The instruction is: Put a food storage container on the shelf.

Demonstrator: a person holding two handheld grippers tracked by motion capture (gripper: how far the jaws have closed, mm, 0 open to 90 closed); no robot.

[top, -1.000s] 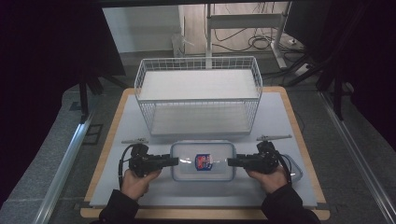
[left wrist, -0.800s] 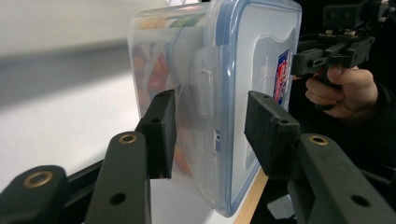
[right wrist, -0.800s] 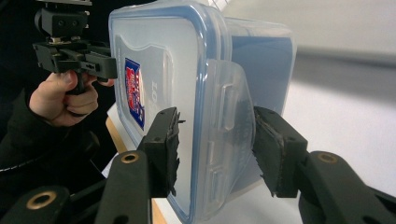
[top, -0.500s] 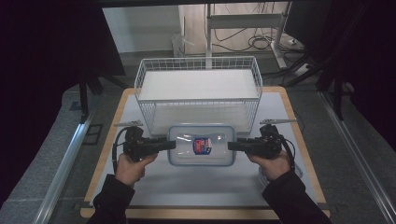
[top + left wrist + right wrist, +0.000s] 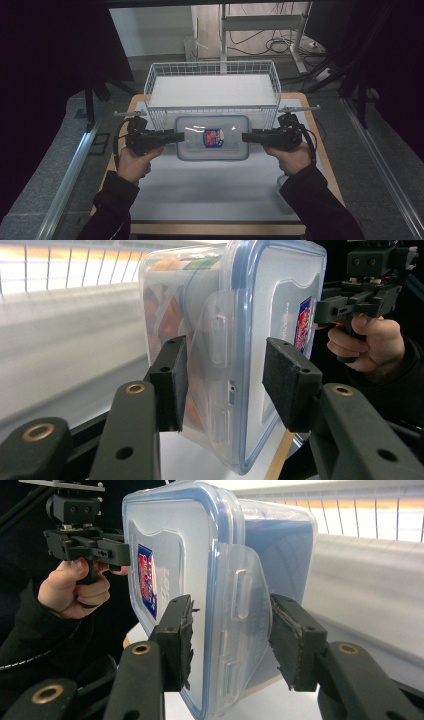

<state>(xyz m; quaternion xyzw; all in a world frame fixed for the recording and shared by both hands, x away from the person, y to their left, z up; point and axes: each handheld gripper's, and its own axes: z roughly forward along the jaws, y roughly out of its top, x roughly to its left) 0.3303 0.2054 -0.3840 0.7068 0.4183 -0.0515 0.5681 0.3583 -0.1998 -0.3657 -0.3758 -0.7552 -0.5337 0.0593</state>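
Lidded container (image 5: pixel 212 138) — level, lid up, long axis spanning left tool (image 5: pixel 176 136) and right tool (image 5: pixel 244 136).

The box (image 5: pixel 212 137) is clear, glossy plastic, its lid (image 5: pixel 280 305) smooth with a blue rim and a printed paper label (image 5: pixel 213 137). The basket (image 5: pixel 212 90) is thin white-coated wire. The table (image 5: pixel 215 192) has a matt pale top edged in wood. The gripper pads (image 5: pixel 182 630) look like matt black foam, frayed at the edges; their arms are matt black plastic.

Left hand-held gripper (image 5: pixel 176 135) and right hand-held gripper (image 5: pixel 246 136) clamped, facing inward
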